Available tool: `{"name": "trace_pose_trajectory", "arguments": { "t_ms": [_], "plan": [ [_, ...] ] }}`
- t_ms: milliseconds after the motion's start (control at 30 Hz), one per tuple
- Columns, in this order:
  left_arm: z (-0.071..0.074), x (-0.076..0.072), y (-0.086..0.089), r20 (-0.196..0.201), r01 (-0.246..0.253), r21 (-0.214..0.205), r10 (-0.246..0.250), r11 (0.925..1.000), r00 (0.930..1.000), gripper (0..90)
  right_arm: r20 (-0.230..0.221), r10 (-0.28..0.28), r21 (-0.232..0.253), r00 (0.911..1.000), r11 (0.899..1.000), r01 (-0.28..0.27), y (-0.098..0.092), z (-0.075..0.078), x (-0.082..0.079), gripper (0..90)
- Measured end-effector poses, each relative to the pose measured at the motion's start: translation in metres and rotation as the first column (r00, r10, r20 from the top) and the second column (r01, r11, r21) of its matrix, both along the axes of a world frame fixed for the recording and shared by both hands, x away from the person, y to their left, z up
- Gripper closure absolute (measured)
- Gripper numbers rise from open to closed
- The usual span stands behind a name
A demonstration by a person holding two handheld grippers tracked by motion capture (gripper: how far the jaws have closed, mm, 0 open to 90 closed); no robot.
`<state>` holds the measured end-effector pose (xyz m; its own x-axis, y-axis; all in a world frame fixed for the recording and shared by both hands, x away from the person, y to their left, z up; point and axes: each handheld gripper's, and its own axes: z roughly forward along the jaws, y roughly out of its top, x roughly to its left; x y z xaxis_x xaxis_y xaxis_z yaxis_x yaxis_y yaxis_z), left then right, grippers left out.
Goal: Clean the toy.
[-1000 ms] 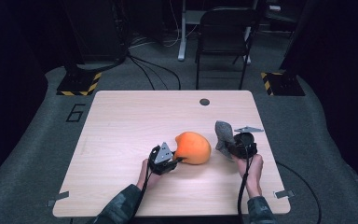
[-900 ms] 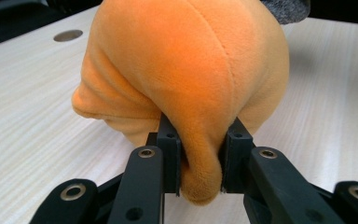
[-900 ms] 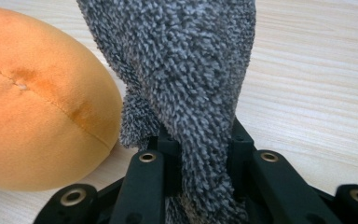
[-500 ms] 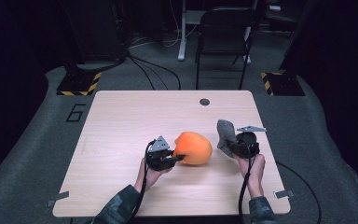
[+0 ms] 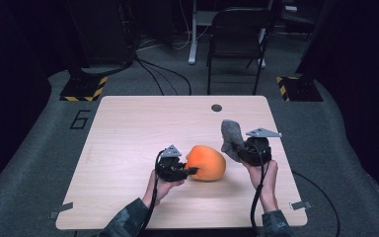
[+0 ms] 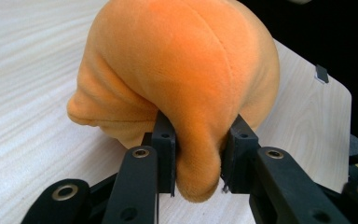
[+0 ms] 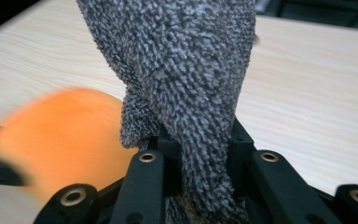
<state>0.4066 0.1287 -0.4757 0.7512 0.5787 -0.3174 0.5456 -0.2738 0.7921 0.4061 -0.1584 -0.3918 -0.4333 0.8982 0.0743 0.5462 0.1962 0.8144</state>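
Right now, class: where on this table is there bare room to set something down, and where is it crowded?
Free: the far half of the table, from the left edge to the dark disc, and the near-left corner. Crowded: the near middle, where the left gripper pinches the orange plush and the right gripper holds the grey cloth.

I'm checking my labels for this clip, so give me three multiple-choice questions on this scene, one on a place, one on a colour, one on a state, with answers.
1. Where does the orange plush lie?
A. on the chair
B. on the table
C. on the floor

2. What colour is the cloth in the right gripper?
A. grey
B. red
C. green

3. How is the left gripper?
A. wide open, apart from the plush
B. jaws around a fold of the plush
C. holding the cloth

Answers: 1 B, the high view shows it on the wood top. 2 A, the nubby fabric is grey. 3 B, the fold sits between both jaws.
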Motion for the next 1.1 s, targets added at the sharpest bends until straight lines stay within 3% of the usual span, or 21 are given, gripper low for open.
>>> {"name": "trace_pose_trajectory", "arguments": {
  "t_ms": [133, 300, 400, 500, 800, 933, 1100],
  "plan": [
    [-0.001, 0.0, -0.001, -0.004, -0.006, 0.002, 0.006, 1.0, 1.0, 69.8, 0.028, 0.079, 0.038, 0.9965, 0.996, -0.08, 0.023, 0.012, -0.01, 73.7],
    [-0.001, -0.002, -0.003, -0.003, 0.002, 0.005, -0.002, 1.0, 1.0, 68.2, 0.029, 0.163, 0.06, 0.9862, 0.985, -0.165, 0.054, 0.007, -0.016, 73.7],
    [-0.001, -0.004, -0.005, 0.001, 0.017, 0.014, -0.017, 0.9998, 0.9999, 68.2, 0.004, 0.197, 0.035, 0.9804, 0.98, -0.197, 0.071, -0.005, -0.015, 73.6],
    [-0.004, -0.005, -0.008, -0.011, 0.014, 0.015, -0.014, 0.9998, 0.9998, 68.2, -0.009, 0.194, -0.053, 0.981, 0.98, -0.194, 0.082, -0.019, -0.012, 73.5],
    [-0.006, -0.004, -0.007, -0.017, 0.018, 0.003, -0.018, 0.9998, 0.9997, 68.0, -0.029, 0.162, -0.069, 0.9863, 0.984, -0.164, 0.067, -0.025, -0.005, 73.2],
    [-0.007, -0.003, -0.006, -0.016, 0.016, 0.001, -0.016, 0.9999, 0.9997, 67.8, -0.034, 0.13, -0.097, 0.9909, 0.986, -0.133, 0.059, -0.027, -0.002, 73.1],
    [-0.008, -0.002, -0.005, -0.019, 0.012, -0.008, -0.012, 0.9999, 0.9998, 67.5, -0.06, 0.08, -0.098, 0.995, 0.992, -0.085, 0.044, -0.033, 0.005, 73.1]
  ]
}}
